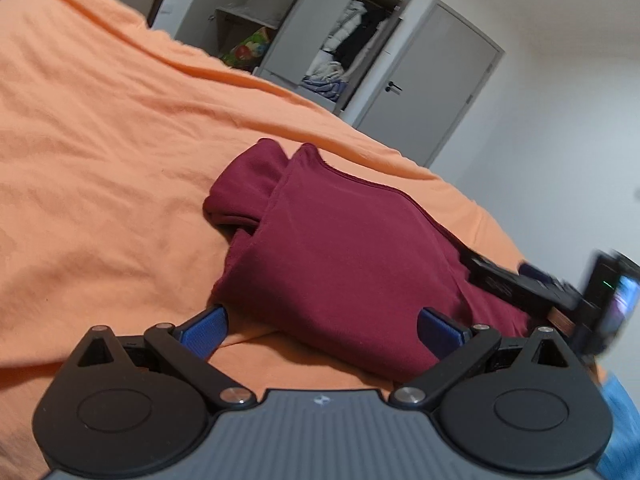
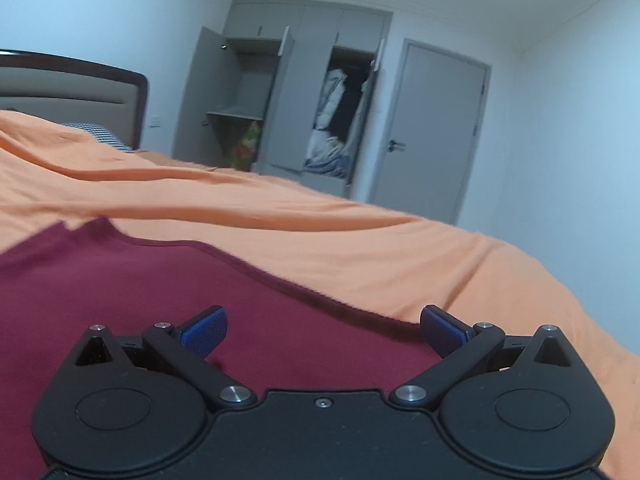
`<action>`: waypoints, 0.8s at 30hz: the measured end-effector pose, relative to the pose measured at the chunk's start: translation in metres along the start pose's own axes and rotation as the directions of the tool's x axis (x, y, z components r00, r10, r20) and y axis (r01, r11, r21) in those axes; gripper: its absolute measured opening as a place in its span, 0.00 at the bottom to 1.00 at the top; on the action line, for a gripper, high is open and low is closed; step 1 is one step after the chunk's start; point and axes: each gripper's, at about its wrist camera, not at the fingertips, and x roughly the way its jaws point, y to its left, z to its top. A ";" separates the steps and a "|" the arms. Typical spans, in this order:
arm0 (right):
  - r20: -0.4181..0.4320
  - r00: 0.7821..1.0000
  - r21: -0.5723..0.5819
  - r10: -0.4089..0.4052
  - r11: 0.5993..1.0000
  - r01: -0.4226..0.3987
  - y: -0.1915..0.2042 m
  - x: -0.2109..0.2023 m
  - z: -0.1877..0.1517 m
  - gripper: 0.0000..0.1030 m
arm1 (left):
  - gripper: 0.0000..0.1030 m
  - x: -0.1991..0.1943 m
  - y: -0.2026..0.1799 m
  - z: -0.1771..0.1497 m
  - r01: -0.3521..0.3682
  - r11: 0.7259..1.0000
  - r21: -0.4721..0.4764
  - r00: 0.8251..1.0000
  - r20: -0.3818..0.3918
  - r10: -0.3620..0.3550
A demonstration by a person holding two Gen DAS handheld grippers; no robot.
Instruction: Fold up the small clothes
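Note:
A dark red garment [image 1: 344, 248] lies partly folded on the orange bedsheet [image 1: 100, 160], a sleeve bunched at its far left. My left gripper [image 1: 322, 330] is open at the garment's near edge, its blue pads [image 1: 206, 330] spread wide, the right one against the cloth. In the same view the right gripper [image 1: 532, 284] shows at the garment's right side, blurred. From the right wrist, the red garment [image 2: 140, 288] fills the lower left, and my right gripper [image 2: 324, 330] hovers open just over it, near its right edge, holding nothing.
The bed's orange sheet [image 2: 360, 240] stretches far and right to the mattress edge. A headboard [image 2: 80, 80] stands at the far left. Beyond the bed are an open wardrobe [image 2: 340, 120] with hanging clothes and a closed grey door [image 2: 432, 136].

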 end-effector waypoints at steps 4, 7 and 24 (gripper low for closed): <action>-0.027 1.000 -0.019 0.014 1.000 -0.015 0.009 -0.037 -0.008 0.99 | 1.00 0.004 0.005 0.001 0.005 0.998 -0.057 1.000 0.021 -0.004; -0.036 0.999 -0.029 -0.014 0.999 0.013 0.015 -0.060 -0.020 0.99 | 1.00 0.008 0.005 0.001 -0.007 0.997 -0.071 0.999 0.032 0.009; -0.036 0.998 -0.015 -0.043 0.999 0.042 0.029 -0.068 -0.059 1.00 | 1.00 0.019 -0.001 0.005 -0.074 0.994 -0.080 0.997 0.005 0.074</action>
